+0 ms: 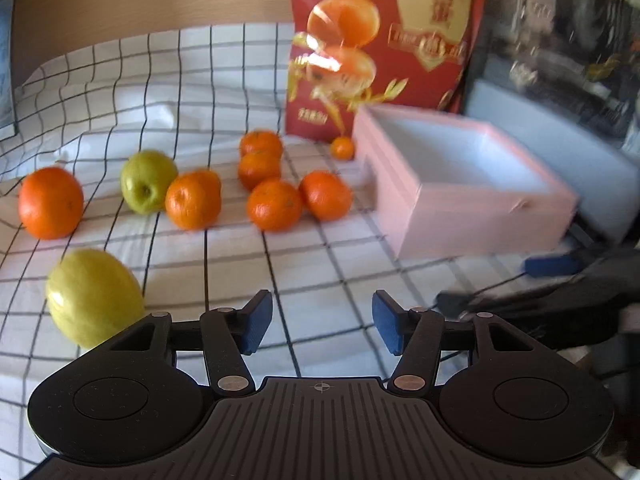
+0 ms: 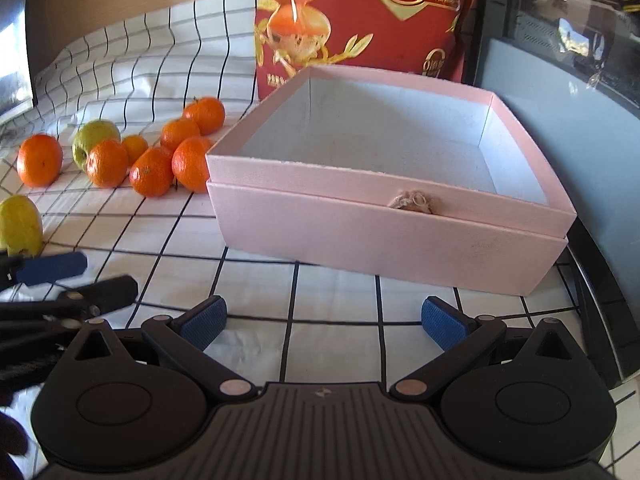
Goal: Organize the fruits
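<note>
With my left gripper [image 1: 322, 326] parted and empty, I should swing left, straddle the yellow-green round fruit [image 1: 94, 298], then carry it to the empty pink cardboard box [image 1: 480, 216].

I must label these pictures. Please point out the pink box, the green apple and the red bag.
pink box [image 2: 384, 236], right wrist view, front wall.
green apple [image 1: 146, 180], left wrist view, middle of its skin.
red bag [image 1: 404, 12], left wrist view, printed front.

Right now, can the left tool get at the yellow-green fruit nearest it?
Probably yes. The left tool is open and empty, and the yellow-green fruit lies on the checked cloth just left of its fingers, with nothing between. It would need to swing left.
</note>
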Available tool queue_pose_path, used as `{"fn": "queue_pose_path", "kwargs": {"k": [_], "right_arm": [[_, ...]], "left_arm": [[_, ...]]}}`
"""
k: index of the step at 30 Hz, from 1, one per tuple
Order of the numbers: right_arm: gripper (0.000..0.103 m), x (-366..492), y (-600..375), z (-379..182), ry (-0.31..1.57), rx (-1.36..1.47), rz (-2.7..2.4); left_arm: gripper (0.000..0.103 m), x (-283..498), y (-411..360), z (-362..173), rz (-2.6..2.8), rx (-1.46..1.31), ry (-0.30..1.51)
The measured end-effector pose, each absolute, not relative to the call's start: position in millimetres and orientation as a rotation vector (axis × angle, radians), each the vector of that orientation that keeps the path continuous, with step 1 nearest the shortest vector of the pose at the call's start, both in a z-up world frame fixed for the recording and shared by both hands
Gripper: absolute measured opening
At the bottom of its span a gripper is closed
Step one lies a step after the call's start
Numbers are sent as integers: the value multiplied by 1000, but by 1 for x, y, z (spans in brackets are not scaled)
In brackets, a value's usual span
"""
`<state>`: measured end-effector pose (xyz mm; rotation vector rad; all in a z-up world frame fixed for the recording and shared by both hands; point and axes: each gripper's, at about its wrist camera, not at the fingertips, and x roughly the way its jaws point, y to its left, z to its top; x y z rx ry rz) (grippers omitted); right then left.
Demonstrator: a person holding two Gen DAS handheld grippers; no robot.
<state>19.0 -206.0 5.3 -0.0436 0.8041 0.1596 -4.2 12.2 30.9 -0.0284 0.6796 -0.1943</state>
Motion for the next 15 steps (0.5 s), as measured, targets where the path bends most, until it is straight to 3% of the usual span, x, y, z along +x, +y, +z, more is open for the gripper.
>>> {"fn": "queue_pose_path", "kwargs": {"k": [9,11,15], "right_arm": [[102,23,-197,11,881,-14,72],[92,26,-187,17,907,-18,100],[91,19,-146,47,825,-54,171]], "left_arm": [[60,4,122,97,-109,-199,683],[60,10,154,104,-38,-184,669],[60,30,212,108,36,-166,686]]}}
